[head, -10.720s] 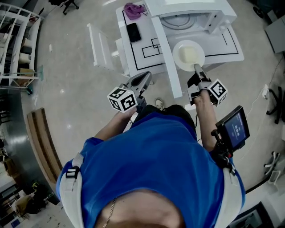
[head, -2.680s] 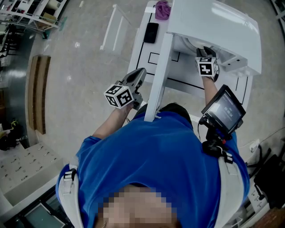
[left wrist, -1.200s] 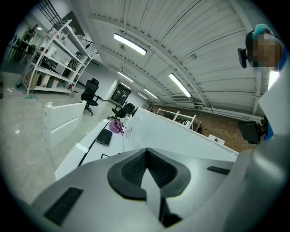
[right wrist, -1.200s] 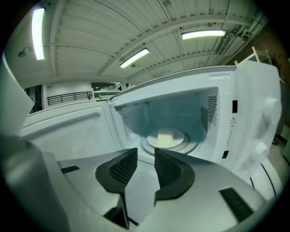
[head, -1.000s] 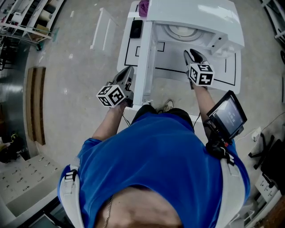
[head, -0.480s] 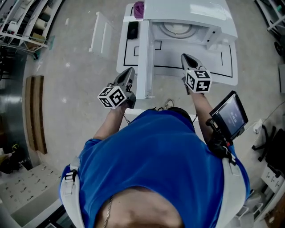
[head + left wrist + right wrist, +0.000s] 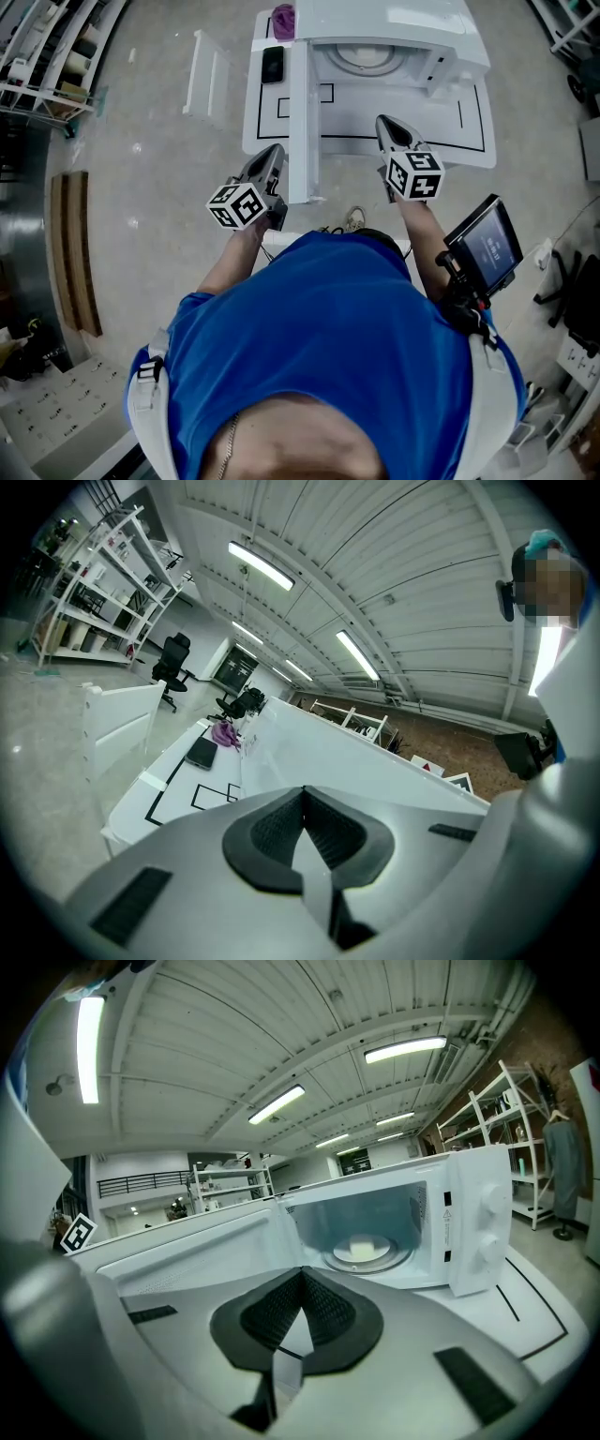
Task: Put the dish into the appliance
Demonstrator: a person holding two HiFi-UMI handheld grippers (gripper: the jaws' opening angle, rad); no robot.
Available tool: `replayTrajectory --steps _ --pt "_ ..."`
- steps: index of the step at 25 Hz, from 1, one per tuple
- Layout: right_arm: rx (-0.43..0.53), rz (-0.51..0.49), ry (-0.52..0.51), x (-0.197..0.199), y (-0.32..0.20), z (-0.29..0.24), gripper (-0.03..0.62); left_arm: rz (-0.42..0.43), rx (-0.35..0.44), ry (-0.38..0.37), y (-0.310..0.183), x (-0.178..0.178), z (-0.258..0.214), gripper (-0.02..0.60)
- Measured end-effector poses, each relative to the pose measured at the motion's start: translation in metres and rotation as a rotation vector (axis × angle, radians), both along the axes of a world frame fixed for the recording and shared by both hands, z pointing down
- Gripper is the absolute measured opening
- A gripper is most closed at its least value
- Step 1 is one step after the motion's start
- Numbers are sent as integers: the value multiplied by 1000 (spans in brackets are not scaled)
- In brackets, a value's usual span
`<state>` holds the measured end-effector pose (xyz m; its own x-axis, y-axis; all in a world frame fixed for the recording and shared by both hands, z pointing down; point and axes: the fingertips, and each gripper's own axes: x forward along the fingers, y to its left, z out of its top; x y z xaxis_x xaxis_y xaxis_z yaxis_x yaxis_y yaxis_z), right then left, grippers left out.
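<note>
Room: workshop with a pale concrete floor point(image 7: 150, 141) and white shelving point(image 7: 37, 47), far off to the left of both pairs of jaws.
Table: white table point(image 7: 469, 131) marked with black outlines, lying under and ahead of both pairs of jaws.
Microwave: white microwave point(image 7: 469, 1232), straight ahead of the right jaws and a little to their right, its cavity open toward them.
Door: microwave door point(image 7: 298, 122) swung fully open, standing between the two pairs of jaws, just to the right of the left ones.
Left gripper: left gripper point(image 7: 303, 794) has its jaws clenched with nothing between them, pointing along the outer face of the door.
Right gripper: right gripper point(image 7: 301, 1274) also has its jaws clenched and empty, outside the cavity and clear of the dish.
Dish: pale round dish point(image 7: 364, 1247), set on the turntable inside the cavity, beyond the right jaws and apart from them. The placing looks done, with only the door left open.
Dish, feel: probably stiff and smooth, ceramic or hard plastic, so fairly light but slippery at the glaze and liable to chip if knocked on the cavity wall.
Dish, hold: if it must be shifted, the near rim is the place, one jaw above and one below, kept level.
Phone and cloth: dark phone point(image 7: 273, 64) and purple cloth point(image 7: 282, 19) lie on the table beyond the left jaws.
</note>
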<state>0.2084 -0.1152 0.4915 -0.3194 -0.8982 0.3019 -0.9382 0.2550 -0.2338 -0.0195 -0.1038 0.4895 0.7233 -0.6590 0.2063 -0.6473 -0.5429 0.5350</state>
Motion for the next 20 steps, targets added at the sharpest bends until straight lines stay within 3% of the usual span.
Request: replayTrajectory --steps 20 --pt "1 34 24 3 0 -2 2 39 4 1 -7 -1 -1 6"
